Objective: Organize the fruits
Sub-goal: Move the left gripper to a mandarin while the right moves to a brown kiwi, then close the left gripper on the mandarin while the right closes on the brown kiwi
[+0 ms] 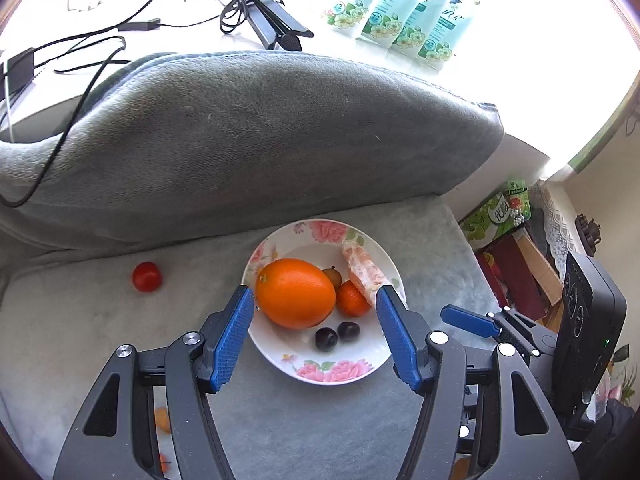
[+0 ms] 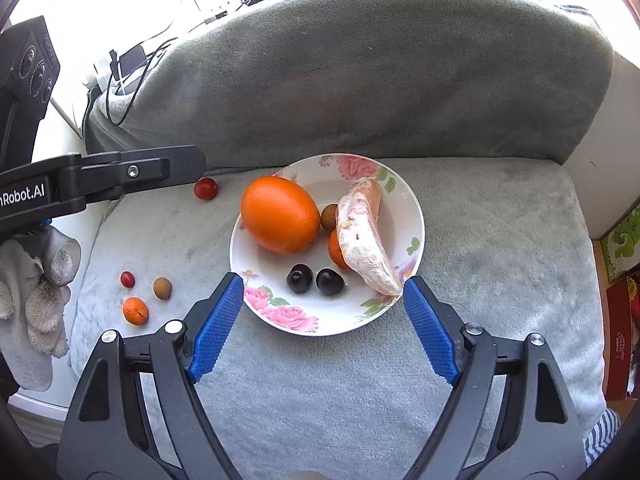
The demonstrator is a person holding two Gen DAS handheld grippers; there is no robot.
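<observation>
Grey cushion, floral plate of fruit — left tool, right tool both released, empty.

A: Bright daylight pours from behind the cushion; the top edges blow out white.
B: Fisheye bends the borders, dark corners, yet the plate stays sharp

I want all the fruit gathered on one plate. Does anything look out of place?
Yes. Four small fruits lie on the grey cushion, off the plate: a red tomato beyond its left rim, and a red berry, brown fruit and small orange nearer left.
</observation>
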